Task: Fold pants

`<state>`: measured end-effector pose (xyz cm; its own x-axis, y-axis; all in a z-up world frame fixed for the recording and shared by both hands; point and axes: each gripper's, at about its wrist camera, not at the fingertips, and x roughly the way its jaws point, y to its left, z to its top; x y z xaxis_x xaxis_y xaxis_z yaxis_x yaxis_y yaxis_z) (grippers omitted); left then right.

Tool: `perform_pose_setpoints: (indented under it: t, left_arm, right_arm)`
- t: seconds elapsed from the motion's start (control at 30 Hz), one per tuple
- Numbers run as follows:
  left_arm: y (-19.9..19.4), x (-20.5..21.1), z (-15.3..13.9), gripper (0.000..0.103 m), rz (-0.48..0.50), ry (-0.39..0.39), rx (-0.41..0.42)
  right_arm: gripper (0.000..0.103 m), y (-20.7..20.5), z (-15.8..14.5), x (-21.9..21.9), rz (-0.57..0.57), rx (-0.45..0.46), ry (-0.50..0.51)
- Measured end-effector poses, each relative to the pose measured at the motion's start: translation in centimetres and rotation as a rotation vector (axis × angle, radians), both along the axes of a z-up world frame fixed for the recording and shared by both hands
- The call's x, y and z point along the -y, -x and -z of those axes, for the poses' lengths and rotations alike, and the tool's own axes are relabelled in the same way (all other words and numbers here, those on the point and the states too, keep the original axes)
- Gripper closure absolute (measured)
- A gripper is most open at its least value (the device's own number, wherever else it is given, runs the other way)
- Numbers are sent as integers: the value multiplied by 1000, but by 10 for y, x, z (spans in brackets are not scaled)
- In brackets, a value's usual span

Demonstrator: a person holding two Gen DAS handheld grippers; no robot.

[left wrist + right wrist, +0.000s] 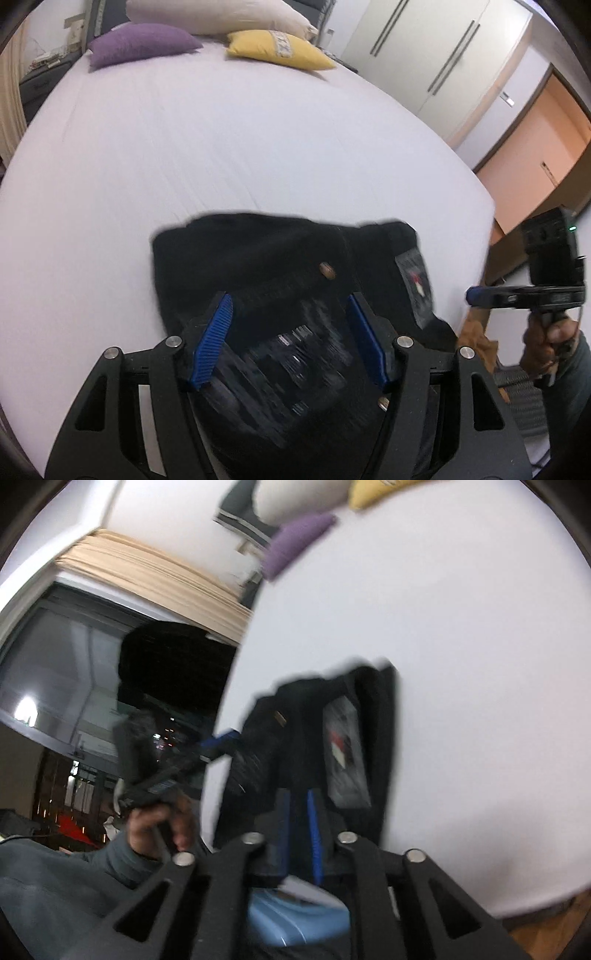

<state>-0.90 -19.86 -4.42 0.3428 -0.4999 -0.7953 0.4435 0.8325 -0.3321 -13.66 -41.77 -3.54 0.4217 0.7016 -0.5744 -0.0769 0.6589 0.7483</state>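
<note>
White bed (221, 147), black pants (258, 258) already folded into a compact bundle.
Left gripper (290, 339) wide above, gripping nothing; right gripper (299, 834) narrow, empty; maybe 1 tidy-up left.

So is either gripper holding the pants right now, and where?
Neither. Left gripper is open over the folded pants, pads not pressing; right gripper nearly closed, empty, clear of them.

Black pants (266, 258) with grey patch marked red and white (415, 286), brown button (326, 269), pale lilac-white bed sheet (184, 147), purple cushion (140, 44), yellow cushion with grey patterned band (277, 50), cream pillow (214, 14), ribbed blue fingers (212, 343) on black frame, orange door (535, 147).
</note>
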Motion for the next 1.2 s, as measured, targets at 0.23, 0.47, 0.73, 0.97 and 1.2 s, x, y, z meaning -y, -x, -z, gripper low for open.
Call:
perform_pose_setpoints:
  t: [0.23,0.47,0.73,0.97,1.2]
  left_arm:
    - [-23,14,32,41,25,-91,-46]
    - [7,16,32,41,53,-175,-5]
    - [26,4,24,41,62,-183,-19]
    - [55,-5,24,41,88,-188,-15]
    - [99,-14,32,40,132,-188,-29]
  right_arm:
    - [73,-56,51,-29,-42,-140,69]
    - [84,-19,64,-22,-6,-158,30]
    - [84,-13,62,-17,51,-157,34]
    - [84,2,55,-16,96,-153,41]
    - [56,19,33,-13,116,-118,94]
